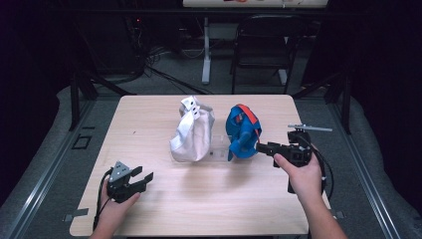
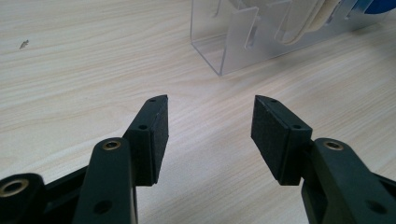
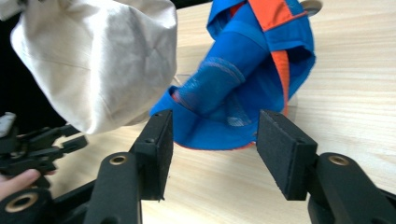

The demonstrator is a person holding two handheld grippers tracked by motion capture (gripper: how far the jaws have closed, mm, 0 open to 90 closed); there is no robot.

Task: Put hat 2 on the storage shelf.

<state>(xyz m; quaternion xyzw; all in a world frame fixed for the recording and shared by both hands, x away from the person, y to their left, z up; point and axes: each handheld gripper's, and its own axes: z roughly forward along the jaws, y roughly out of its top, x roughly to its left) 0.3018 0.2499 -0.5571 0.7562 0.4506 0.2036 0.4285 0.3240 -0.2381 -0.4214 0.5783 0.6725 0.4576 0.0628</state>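
Two caps stand on the tabletop [image 1: 149, 209]: one white cap [image 1: 191, 134] and one blue cap [image 1: 243, 132] with orange panels. One clear acrylic stand [image 2: 233, 42] carries both of them. Two grippers are in use, a left gripper [image 1: 142, 178] and a right gripper [image 1: 263, 146], each with two black jaws. One dark chair [image 1: 263, 45] stands beyond the table

Black gripper [image 1: 141, 178], grey 3-cornered plate, brass screws, black cable.
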